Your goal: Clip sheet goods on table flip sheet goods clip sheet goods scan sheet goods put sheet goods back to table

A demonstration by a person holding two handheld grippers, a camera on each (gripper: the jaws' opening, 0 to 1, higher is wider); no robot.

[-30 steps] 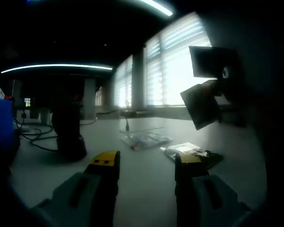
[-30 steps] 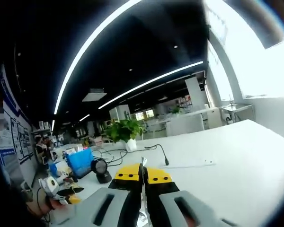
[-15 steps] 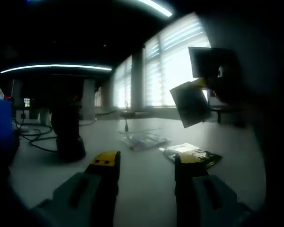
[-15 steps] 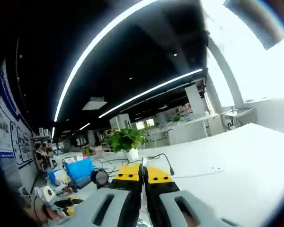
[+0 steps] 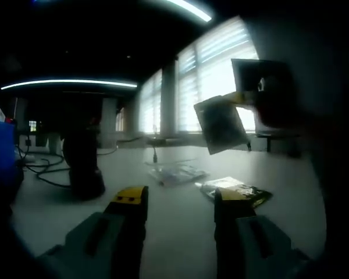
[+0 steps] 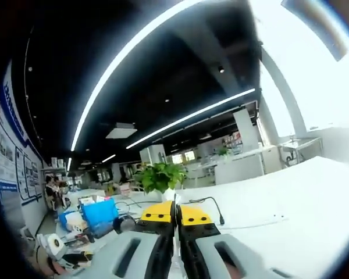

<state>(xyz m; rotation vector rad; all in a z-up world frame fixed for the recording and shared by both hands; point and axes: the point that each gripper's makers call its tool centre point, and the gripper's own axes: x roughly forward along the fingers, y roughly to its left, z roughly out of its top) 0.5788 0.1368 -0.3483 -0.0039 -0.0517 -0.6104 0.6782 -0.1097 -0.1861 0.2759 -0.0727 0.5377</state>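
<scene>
**Sheet packet being held aloft by the right gripper**

In the right gripper view, the right gripper [image 6: 175, 216] is being kept clenched on the thin edge of a sheet packet [image 6: 175, 258]. In the left gripper view, that packet [image 5: 221, 124] is being held in the air above the white table [image 5: 174, 232], while the left gripper [image 5: 179, 200] is being held released, with nothing between its jaws. Two more packets [image 5: 235, 190] are lying on the table beyond it, near a dark scanner [image 5: 83, 163].
</scene>
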